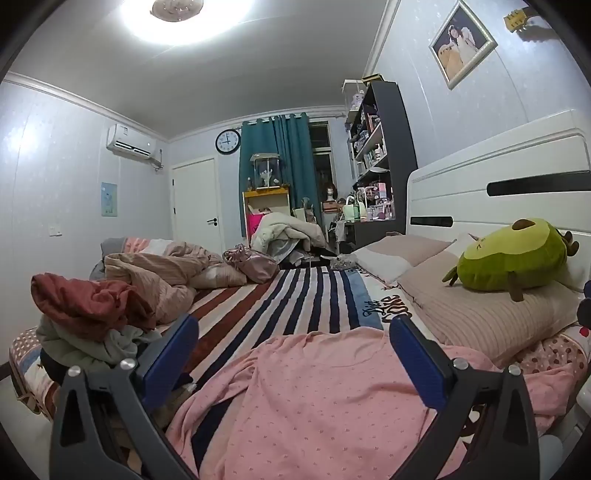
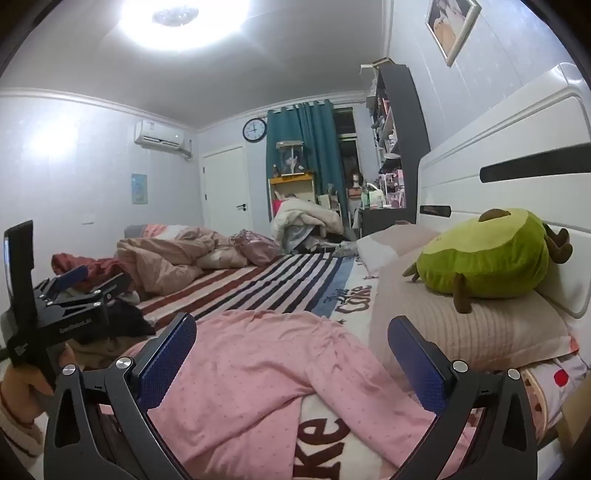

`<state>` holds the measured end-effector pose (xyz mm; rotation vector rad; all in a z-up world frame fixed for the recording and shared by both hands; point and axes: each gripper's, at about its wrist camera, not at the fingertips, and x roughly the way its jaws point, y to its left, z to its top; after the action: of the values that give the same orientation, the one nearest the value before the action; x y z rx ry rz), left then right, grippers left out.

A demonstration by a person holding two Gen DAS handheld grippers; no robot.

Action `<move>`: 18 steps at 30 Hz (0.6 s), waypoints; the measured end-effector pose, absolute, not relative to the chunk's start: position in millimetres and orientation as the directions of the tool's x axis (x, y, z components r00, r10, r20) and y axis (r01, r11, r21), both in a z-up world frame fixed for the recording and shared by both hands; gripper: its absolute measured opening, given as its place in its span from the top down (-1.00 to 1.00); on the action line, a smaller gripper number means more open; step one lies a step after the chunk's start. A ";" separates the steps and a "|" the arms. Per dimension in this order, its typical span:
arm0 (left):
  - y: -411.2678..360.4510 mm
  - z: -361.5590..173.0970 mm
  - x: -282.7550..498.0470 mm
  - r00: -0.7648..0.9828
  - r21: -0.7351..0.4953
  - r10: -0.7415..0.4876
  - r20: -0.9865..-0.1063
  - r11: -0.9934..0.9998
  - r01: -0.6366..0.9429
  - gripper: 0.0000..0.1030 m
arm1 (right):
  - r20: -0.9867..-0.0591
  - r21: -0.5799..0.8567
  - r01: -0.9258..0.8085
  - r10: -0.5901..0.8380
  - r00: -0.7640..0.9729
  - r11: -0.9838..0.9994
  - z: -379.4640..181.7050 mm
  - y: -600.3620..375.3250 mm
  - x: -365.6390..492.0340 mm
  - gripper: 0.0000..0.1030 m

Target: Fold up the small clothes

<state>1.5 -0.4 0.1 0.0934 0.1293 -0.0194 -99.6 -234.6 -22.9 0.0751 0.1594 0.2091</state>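
a bedroom under a bright round ceiling lamp [image 1: 177, 11], with a wide bed under a striped blanket [image 1: 295, 295], a white headboard [image 1: 498, 184], a teal curtain [image 1: 280, 166] and a dark shelf unit [image 1: 384, 147]. the pale pink dotted cotton garment [image 1: 314, 398] lies spread and rumpled at the bed's near edge. the left gripper [image 1: 291, 354] and right gripper [image 2: 291, 350] both hover over it, fingers spread apart, holding nothing. only the left view shows the reddish and grey clothes heap [image 1: 92, 314] well; only the right view shows the left gripper from outside and the brown printed lettering [image 2: 321, 435] beneath the garment
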 end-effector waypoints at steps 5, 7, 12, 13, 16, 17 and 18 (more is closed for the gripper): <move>-2.6 -1.2 6.4 0.988 0.081 -0.040 -0.149 0.995 0.052 -0.98 | -0.171 0.090 -0.200 0.213 0.962 0.976 -23.0 -233.3 -98.3 -1.00; -2.4 -1.4 9.4 0.986 0.073 -0.050 -0.156 0.995 0.062 -0.98 | -0.173 0.089 -0.198 0.211 0.962 0.976 -22.6 -232.9 -96.8 -1.00; 0.9 -2.8 5.5 0.989 0.100 -0.035 -0.142 0.994 0.049 -0.98 | -0.166 0.093 -0.207 0.220 0.961 0.974 -21.3 -232.1 -91.5 -1.00; 0.4 -3.1 5.8 0.989 0.102 -0.035 -0.142 0.994 0.050 -0.98 | -0.164 0.092 -0.208 0.221 0.961 0.974 -21.1 -231.6 -90.5 -1.00; -1.0 -4.4 7.4 0.988 0.106 -0.036 -0.149 0.993 0.052 -0.98 | -0.171 0.083 -0.184 0.195 0.966 0.979 -26.8 -236.1 -85.9 -1.00; -1.2 -4.9 8.0 0.988 0.104 -0.037 -0.152 0.993 0.053 -0.98 | -0.167 0.088 -0.182 0.195 0.967 0.979 -22.5 -236.3 -92.6 -1.00; 6.7 -2.8 7.9 0.987 0.093 -0.038 -0.155 0.994 0.053 -0.98 | -0.169 0.089 -0.171 0.184 0.968 0.981 -20.8 -236.1 -92.1 -1.00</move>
<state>7.9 6.7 -2.8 0.0973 0.1534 -0.0458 -92.1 -236.1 -20.8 0.0743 0.1772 0.1793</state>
